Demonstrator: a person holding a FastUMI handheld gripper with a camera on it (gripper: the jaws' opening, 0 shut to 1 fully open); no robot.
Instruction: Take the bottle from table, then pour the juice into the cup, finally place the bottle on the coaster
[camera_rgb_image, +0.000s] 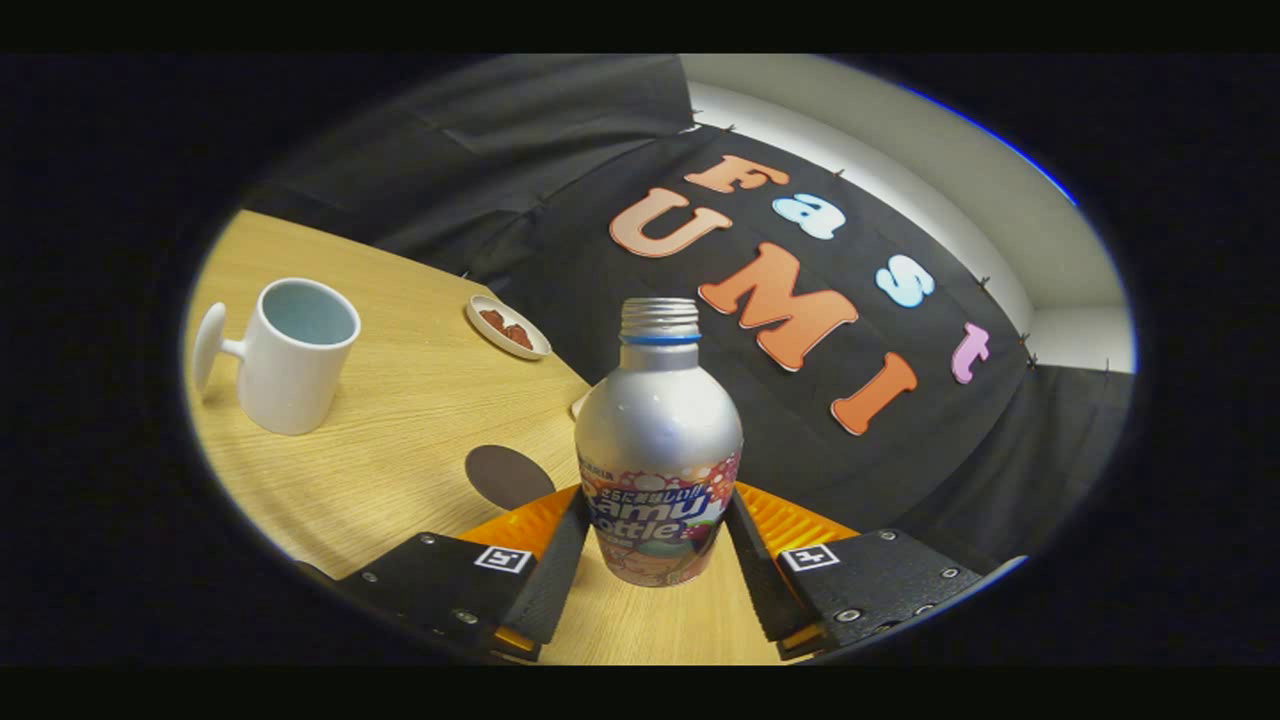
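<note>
claw (655, 540): clamped on the bottle, one finger pressing each side of its lower body
bottle (658, 450): silver, no cap on, sits right between the fingers, looks tilted against the table (400, 400)
cup (290, 355): white mug, off beyond the left finger, well apart from the bottle
coaster (508, 476): dark round one, just ahead of the left finger
small dish (508, 327): further back, brownish bits on it
</note>
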